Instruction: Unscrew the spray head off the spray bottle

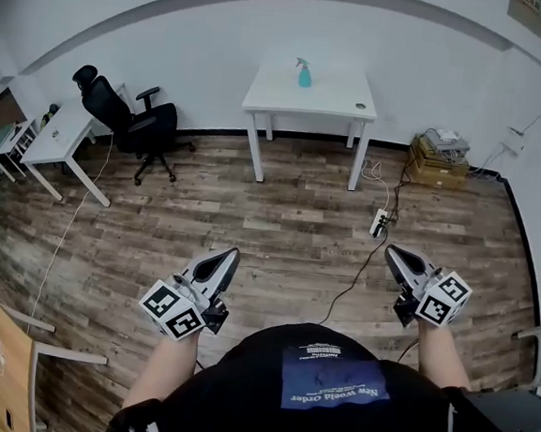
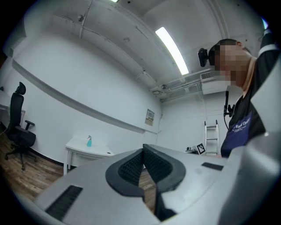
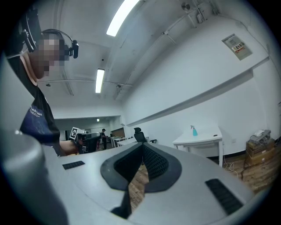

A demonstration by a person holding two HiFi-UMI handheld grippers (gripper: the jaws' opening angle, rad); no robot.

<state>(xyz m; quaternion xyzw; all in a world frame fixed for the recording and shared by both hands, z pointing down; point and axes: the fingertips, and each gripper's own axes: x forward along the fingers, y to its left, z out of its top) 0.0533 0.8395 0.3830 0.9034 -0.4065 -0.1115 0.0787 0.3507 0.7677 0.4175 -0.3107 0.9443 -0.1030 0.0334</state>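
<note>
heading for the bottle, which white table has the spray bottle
The white table against the far wall, bearing the blue spray bottle; not the white desk at left.

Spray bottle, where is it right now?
In the head view the spray bottle stands top centre, on the white table against the far wall, with a black office chair off to its left.

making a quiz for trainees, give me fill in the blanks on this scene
1. The spray bottle stands on a white ___.
2. The left gripper and the right gripper are both shut and hold ___.
3. The office chair left of that bottle is coloured ___.
Missing words: table; nothing; black.
</note>
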